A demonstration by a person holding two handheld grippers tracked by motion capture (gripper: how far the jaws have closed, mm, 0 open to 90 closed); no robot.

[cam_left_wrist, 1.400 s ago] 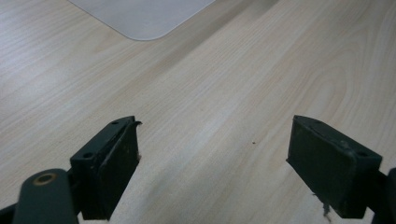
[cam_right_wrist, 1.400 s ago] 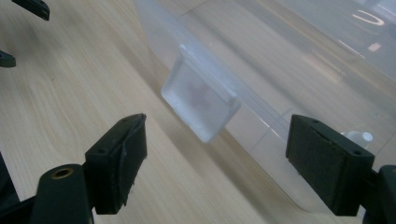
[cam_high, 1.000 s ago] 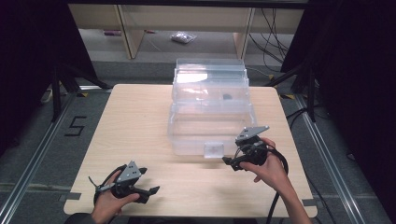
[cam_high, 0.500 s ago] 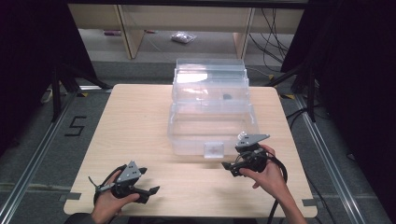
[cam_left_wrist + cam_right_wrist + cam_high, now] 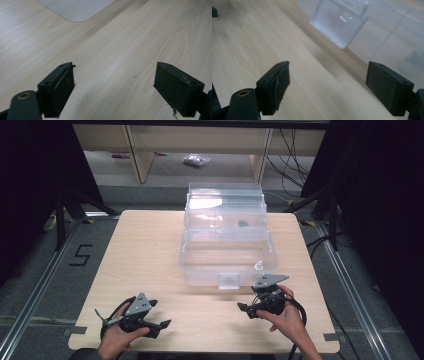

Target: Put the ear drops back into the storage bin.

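A: Any writing to read?

B: A black "5" (image 5: 80,255) is marked on the floor at the left of the high view, beside the table (image 5: 145,245). I see no label on the clear box (image 5: 227,245).

A: What is hard to make out?

B: A small dark thing (image 5: 243,224) lies in the box's upper part and a small pale knob-like piece (image 5: 259,266) at its lower right; I cannot tell what either is. A packet (image 5: 196,160) on the floor at the top centre is too small to name. The person's forearms are cut off at the bottom edge.

A: And the claws?

B: The left gripper (image 5: 156,314) sits at the lower left, held in a hand (image 5: 116,340), jaws wide apart with nothing between them; its own view (image 5: 113,85) shows bare wood there and a pale sheet corner (image 5: 75,10) at the top. The right gripper (image 5: 245,310) is at the lower right, just below the box's latch (image 5: 229,281), also spread wide and empty (image 5: 327,87), with the latch (image 5: 339,21) ahead of it at upper centre, apart from the jaws
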